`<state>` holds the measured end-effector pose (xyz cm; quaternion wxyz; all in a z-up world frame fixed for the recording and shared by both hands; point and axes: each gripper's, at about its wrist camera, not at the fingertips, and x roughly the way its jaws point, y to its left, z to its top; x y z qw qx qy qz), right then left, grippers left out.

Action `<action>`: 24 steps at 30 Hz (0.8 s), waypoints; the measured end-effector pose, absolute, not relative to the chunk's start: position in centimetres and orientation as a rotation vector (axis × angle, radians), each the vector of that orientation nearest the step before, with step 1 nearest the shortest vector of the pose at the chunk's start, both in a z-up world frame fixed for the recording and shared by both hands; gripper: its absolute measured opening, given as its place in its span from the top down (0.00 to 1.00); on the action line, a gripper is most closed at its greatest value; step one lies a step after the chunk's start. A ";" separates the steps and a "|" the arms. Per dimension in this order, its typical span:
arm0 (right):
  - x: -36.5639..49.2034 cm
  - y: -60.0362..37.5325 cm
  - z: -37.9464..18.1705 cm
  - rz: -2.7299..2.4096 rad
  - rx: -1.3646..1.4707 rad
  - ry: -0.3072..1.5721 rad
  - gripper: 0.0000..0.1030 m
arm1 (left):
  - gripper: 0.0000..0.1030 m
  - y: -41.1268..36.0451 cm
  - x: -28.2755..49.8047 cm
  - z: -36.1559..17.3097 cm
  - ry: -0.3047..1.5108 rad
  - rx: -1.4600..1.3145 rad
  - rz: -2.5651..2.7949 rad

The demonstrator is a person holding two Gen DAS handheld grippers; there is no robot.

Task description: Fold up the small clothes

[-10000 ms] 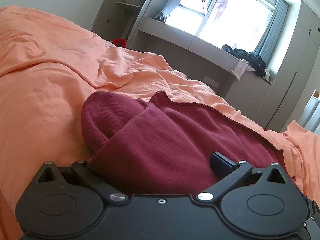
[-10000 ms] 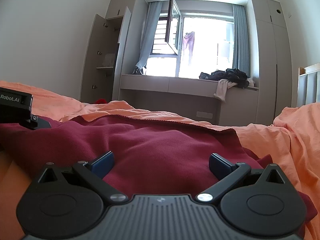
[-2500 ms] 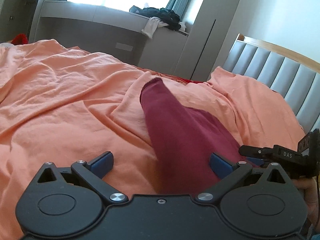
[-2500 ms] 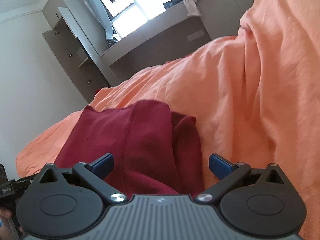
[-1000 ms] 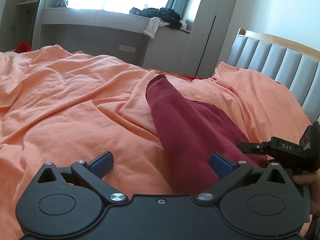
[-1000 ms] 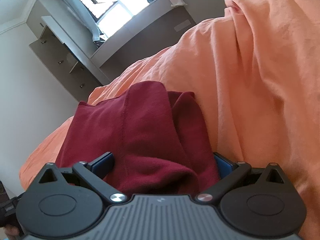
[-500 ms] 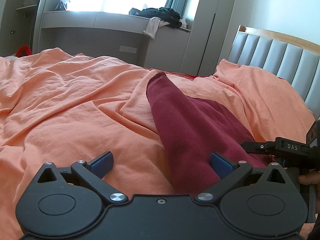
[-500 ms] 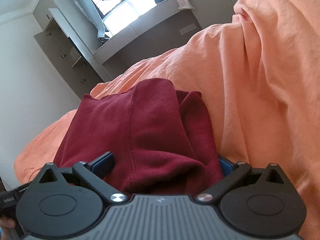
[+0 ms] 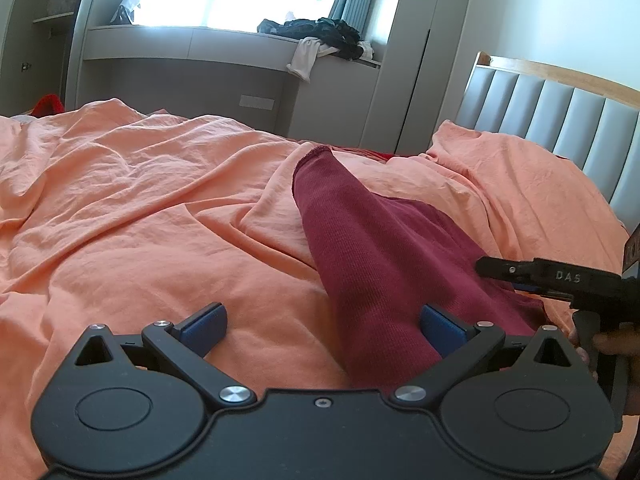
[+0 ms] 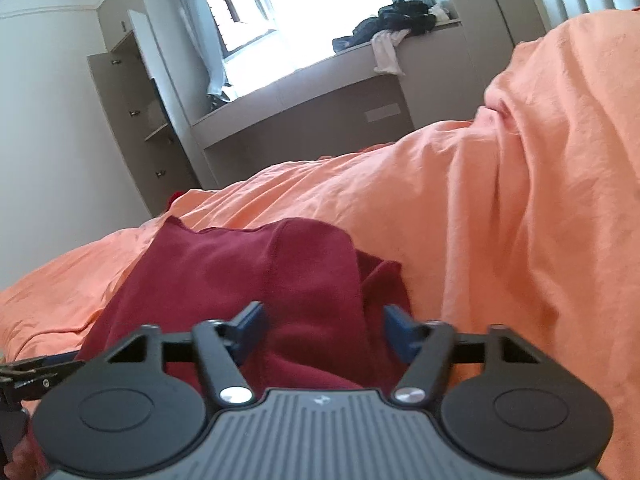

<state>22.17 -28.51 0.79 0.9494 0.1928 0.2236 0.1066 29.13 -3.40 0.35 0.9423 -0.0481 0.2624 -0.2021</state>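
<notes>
Dark red knit, that's the one garment [image 10: 280, 280] in play here, lying bunched and partly doubled over on the orange duvet [image 9: 140, 200], with one long tube-like part stretching away toward the window in the left wrist view. The right gripper [image 10: 322, 322] has just been closing its jaws, and a thick hump of the cloth sits between them; whether the pads actually press it yet is hard to tell, there looks to be a sliver of room on each side, so call it half-shut around the bunch rather than a firm hold. The left gripper [image 9: 322, 322] is wide open, holding nothing, its right finger lying against the edge of the tube. What could go wrong, probably: the right one is biting a fat wad of several layers, so lifting it may drag the whole pile instead of one edge and the fold comes out lumpy. It could also pinch duvet along with the cloth, since the bedding is soft and wrinkled right under it. With the left one not pinning anything, the garment may just slide. Count: one red garment on the bed, two grippers, one duvet, one padded headboard [image 9: 560, 120], one heap of dark clothes [image 9: 320, 36] on the window ledge.
</notes>
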 end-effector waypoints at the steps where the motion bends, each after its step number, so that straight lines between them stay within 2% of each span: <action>1: 22.1 -28.3 0.9 0.224 0.380 0.450 0.53 | 0.00 -3.4 29.1 0.3 0.534 -0.098 -0.412; 2: 22.0 -28.1 1.0 0.221 0.362 0.446 0.74 | 0.00 -3.4 29.1 0.4 0.532 -0.097 -0.412; 4: 21.8 -28.0 1.2 0.198 0.347 0.440 0.91 | 0.00 -3.3 29.0 0.4 0.525 -0.099 -0.412; 5: 21.6 -28.2 1.2 0.189 0.356 0.439 0.94 | 0.00 -3.3 28.9 0.5 0.517 -0.098 -0.414; 11: 20.4 -28.6 1.7 0.144 0.268 0.432 0.94 | 0.00 -3.6 27.4 1.5 0.406 -0.097 -0.479; 16: 21.0 -28.1 0.9 0.130 0.251 0.497 0.94 | 0.00 -4.2 27.8 0.6 0.453 -0.087 -0.483; 19: 21.0 -27.9 0.7 0.128 0.267 0.514 0.86 | 0.00 -3.7 28.5 0.2 0.504 -0.139 -0.487; 21: 20.7 -28.1 0.8 0.114 0.276 0.508 0.69 | 0.00 -3.7 28.6 0.2 0.508 -0.132 -0.490; 23: 20.6 -28.6 0.9 0.109 0.299 0.505 0.43 | 0.00 -3.9 28.5 0.1 0.505 -0.120 -0.486; 24: 20.6 -28.9 0.9 0.111 0.322 0.504 0.38 | 0.00 -3.9 28.5 0.1 0.502 -0.115 -0.484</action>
